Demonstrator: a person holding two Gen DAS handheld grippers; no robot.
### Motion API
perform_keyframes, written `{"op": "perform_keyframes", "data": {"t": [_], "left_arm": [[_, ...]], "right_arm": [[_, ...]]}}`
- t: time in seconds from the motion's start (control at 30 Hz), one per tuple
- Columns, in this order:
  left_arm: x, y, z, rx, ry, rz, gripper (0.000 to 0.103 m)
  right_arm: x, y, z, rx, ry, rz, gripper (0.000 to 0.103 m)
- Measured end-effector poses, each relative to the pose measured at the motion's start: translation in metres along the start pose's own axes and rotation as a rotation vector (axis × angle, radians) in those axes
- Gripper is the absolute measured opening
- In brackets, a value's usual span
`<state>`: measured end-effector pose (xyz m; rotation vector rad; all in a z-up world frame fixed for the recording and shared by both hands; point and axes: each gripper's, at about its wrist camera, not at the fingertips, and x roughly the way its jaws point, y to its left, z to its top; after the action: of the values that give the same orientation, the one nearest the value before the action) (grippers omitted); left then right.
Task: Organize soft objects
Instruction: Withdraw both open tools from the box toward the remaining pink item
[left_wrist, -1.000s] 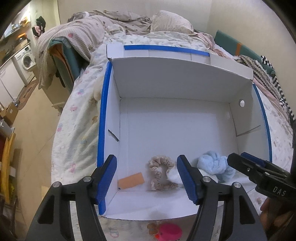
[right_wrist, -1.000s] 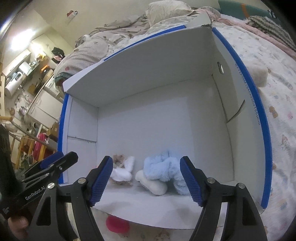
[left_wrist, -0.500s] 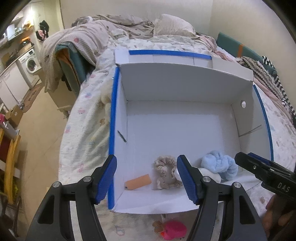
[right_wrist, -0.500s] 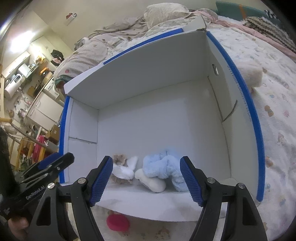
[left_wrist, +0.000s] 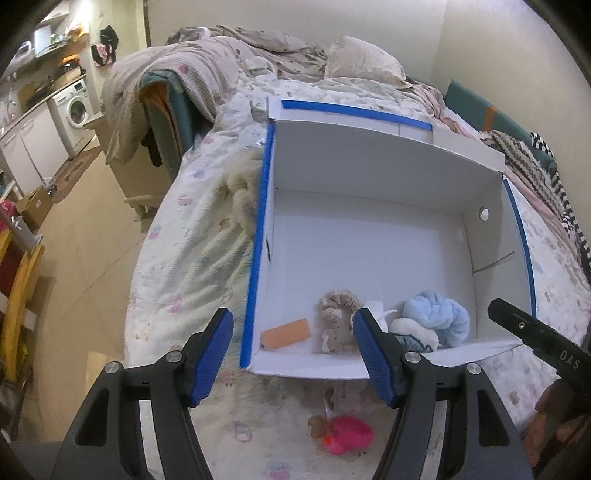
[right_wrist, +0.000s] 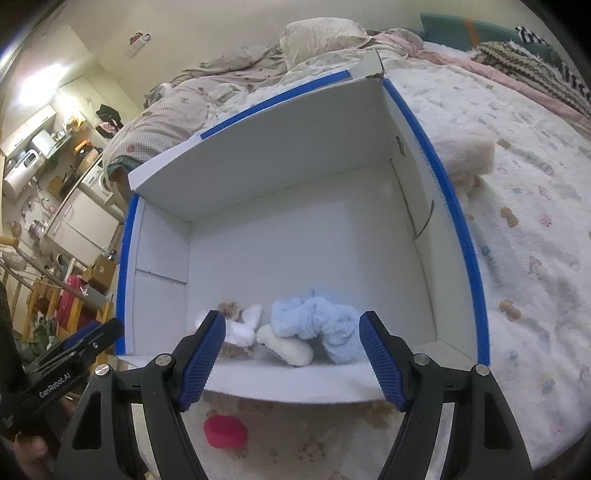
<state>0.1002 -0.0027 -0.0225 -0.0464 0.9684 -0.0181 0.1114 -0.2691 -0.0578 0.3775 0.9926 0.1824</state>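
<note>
A white box with blue-taped rims (left_wrist: 369, 236) (right_wrist: 295, 236) lies open on the bed. Near its front wall lie a beige scrunchie (left_wrist: 338, 319), a fluffy light-blue soft item (left_wrist: 436, 317) (right_wrist: 317, 328), white soft pieces (left_wrist: 413, 332) (right_wrist: 284, 345) and an orange tag (left_wrist: 286, 333). A pink soft toy (left_wrist: 345, 439) (right_wrist: 225, 430) lies on the bed just outside the box front. My left gripper (left_wrist: 295, 356) is open and empty above the box's front left corner. My right gripper (right_wrist: 291, 358) is open and empty above the front wall.
A fluffy cream item (left_wrist: 242, 192) lies against the box's left side, another cream plush (right_wrist: 471, 155) on its right. Crumpled blankets and pillows (left_wrist: 280, 55) fill the bed's far end. The floor, a washing machine (left_wrist: 75, 109) and cabinets are to the left.
Both grippers have pulled back and away from the box; the box looks smaller and more of the bed and pink toy shows. Both stay open.
</note>
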Motion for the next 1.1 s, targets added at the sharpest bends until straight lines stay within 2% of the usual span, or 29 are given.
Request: {"op": "perform_keyframes", "data": {"t": [0.3, 0.73, 0.97, 1.1], "left_arm": [[-0.008, 0.012, -0.016, -0.068, 0.013, -0.008, 0.064], [-0.011, 0.015, -0.038, -0.067, 0.038, 0.01, 0.064], [0.002, 0.018, -0.05, -0.045, 0.109, 0.034, 0.064], [0.021, 0.019, -0.057, -0.055, 0.199, -0.002, 0.064]], "right_arm": [[-0.018, -0.002, -0.014, -0.032, -0.018, -0.03, 0.079], [-0.033, -0.006, -0.034, -0.024, -0.015, -0.023, 0.079], [-0.036, -0.011, -0.046, -0.002, 0.024, -0.007, 0.079], [-0.034, -0.018, -0.048, 0.053, 0.04, 0.023, 0.079]]}}
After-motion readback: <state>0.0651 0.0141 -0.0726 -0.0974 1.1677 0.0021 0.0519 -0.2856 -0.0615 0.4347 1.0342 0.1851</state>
